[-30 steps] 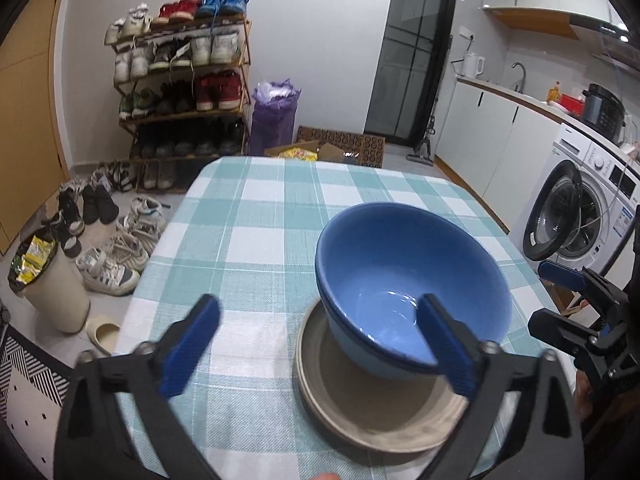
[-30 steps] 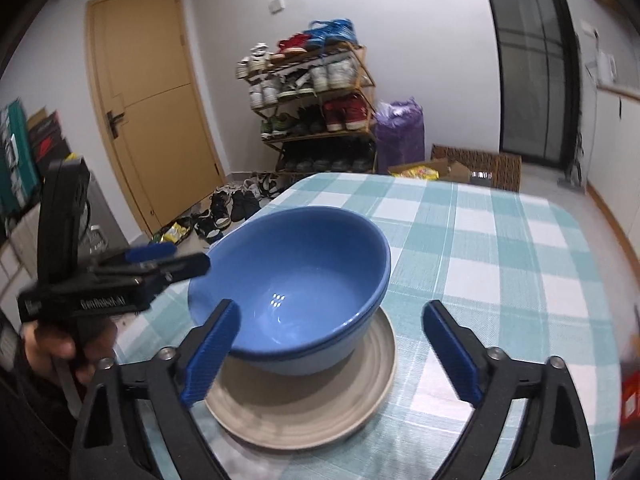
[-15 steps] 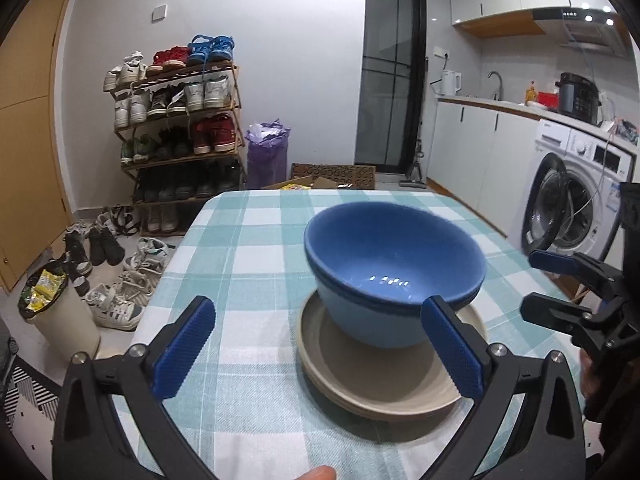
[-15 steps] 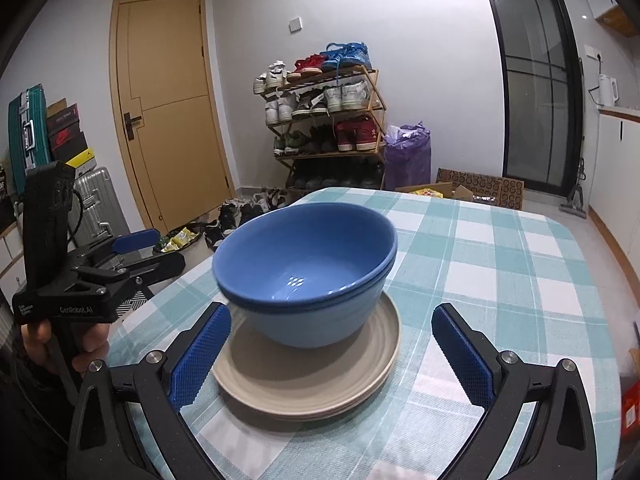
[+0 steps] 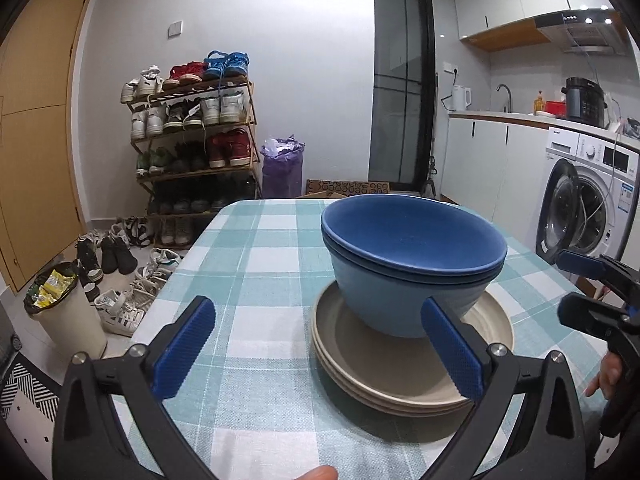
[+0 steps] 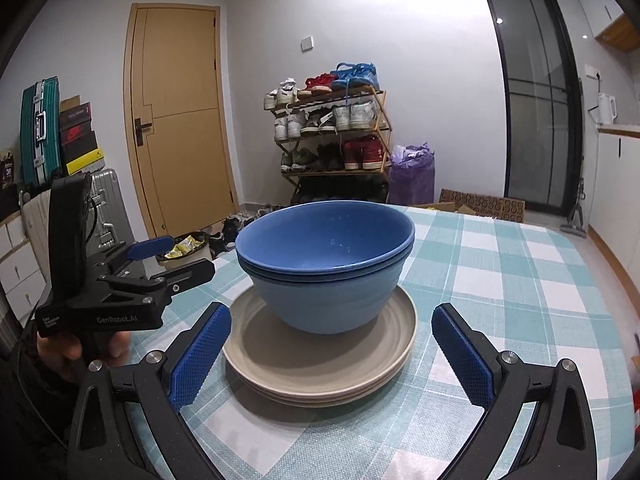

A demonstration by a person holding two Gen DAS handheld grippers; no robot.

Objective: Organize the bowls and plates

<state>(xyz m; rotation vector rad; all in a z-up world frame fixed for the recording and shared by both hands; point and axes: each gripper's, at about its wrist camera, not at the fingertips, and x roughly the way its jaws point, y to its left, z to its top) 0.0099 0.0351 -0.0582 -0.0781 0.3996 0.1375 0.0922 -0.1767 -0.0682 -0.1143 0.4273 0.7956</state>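
Observation:
Nested blue bowls (image 5: 412,264) sit on a stack of beige plates (image 5: 384,368) on the checked table. The bowls (image 6: 326,268) and plates (image 6: 320,364) also show in the right wrist view. My left gripper (image 5: 318,354) is open and empty, just short of the stack and to its left; it also shows in the right wrist view (image 6: 168,260). My right gripper (image 6: 330,354) is open and empty, close in front of the plates; it also shows in the left wrist view (image 5: 580,286).
The teal checked tablecloth (image 5: 260,248) covers the table. A shoe rack (image 5: 192,140), a bin (image 5: 68,312) and loose shoes stand on the floor at left. A washing machine (image 5: 588,208) and kitchen counter are at right. A door (image 6: 180,120) and suitcases are at far left.
Both grippers have dropped lower and pulled back from the stack, so the bowls now show from the side. The bowls and plates have not moved.

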